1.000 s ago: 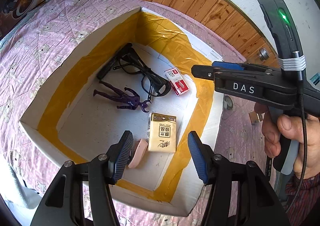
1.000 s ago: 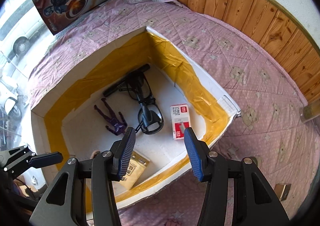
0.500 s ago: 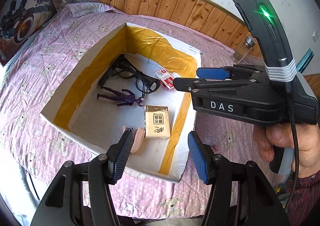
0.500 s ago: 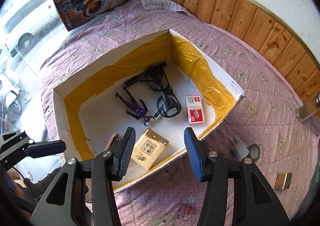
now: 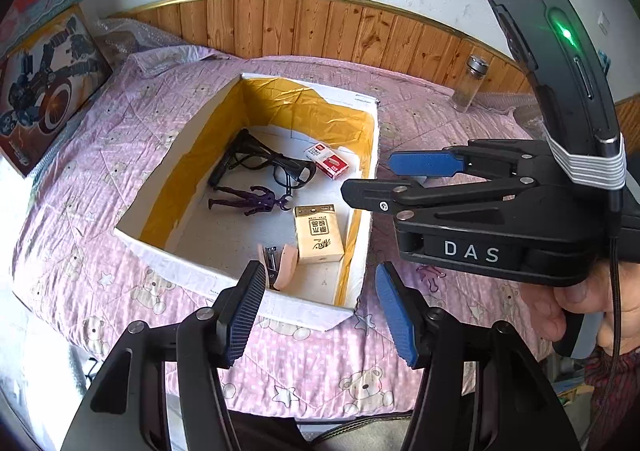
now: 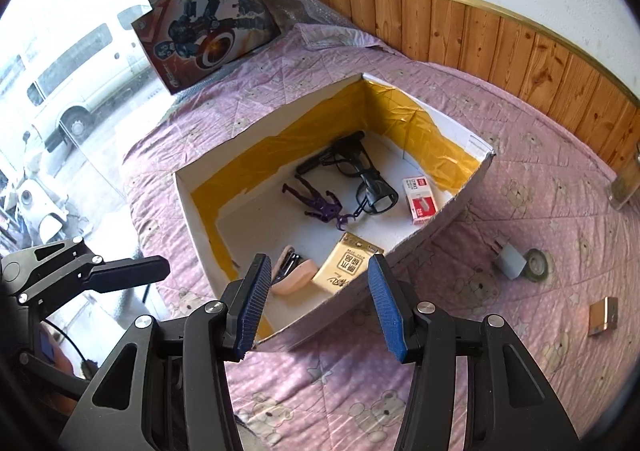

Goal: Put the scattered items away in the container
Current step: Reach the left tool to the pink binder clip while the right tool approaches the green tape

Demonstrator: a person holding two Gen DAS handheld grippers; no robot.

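The box [image 5: 362, 131], white with yellow tape along its inner walls, sat on a pink quilt [image 5: 100, 171] printed with bears. Inside it lay black glasses [image 5: 266, 163], a purple figure [image 5: 250, 201], a red and white staple box [image 5: 326, 160], a tan packet [image 5: 318, 233] and a pink stapler [image 5: 280, 263], the last two side by side near the front wall. Out on the quilt to the right of the box, well apart from it, lay a white plug [image 6: 510, 261] touching a roll of tape [image 6: 536, 265], and nearer the edge a small tan block [image 6: 602, 315]. A glass jar [image 5: 468, 83] stood by the wood panelling [image 5: 320, 31], and a toy carton [image 6: 208, 31] leaned at the left. The left gripper [image 5: 322, 313] hung above the quilt's front edge, fingers spread and empty. The right gripper [image 6: 316, 305], held in a hand [image 5: 576, 303], also had its fingers apart, holding nothing, just short of the box's near corner.
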